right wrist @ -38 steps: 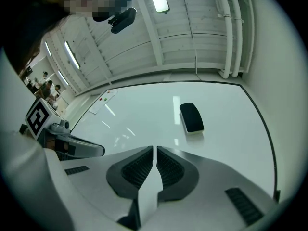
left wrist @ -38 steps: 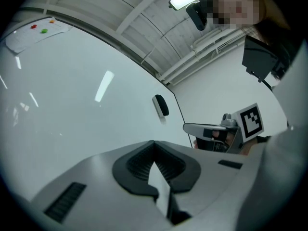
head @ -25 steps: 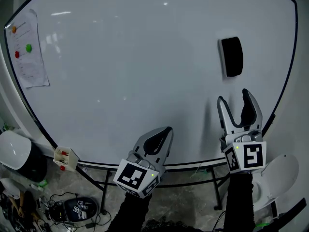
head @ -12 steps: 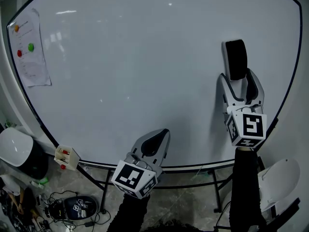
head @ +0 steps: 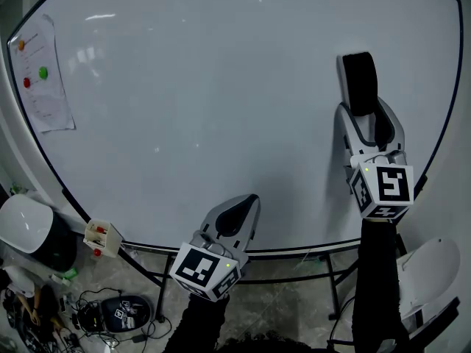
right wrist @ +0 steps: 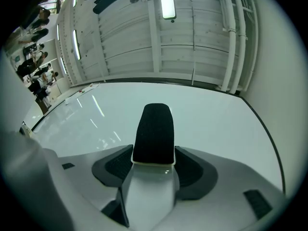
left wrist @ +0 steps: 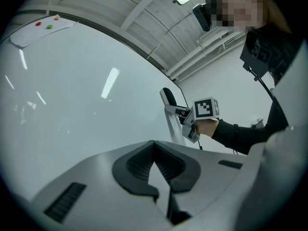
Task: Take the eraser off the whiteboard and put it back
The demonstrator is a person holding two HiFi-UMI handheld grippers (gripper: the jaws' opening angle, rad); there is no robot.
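Sheet (head: 44, 79) w/ coloured magnets (head: 42, 72) noted on whiteboard (head: 221, 87), far up-left of L gripper (head: 246, 201). L gripper held low, near board's bottom edge; jaws pressed together, nothing betw. them. R gripper (head: 362, 115) held up at board, well to right of L gripper and higher. Eraser (head: 359, 76), black, upright on board; lower end seated betw. R jaws, remainder projecting beyond tips. R jaws have just been closing; pads seen against eraser's sides, i.e. eraser pinched.

1 whiteboard (head: 184, 87), 1 eraser (head: 359, 79), L claw (head: 250, 201) + R claw (head: 366, 118) = 2, 1 sheet (head: 51, 109), 3 magnets (head: 43, 72).
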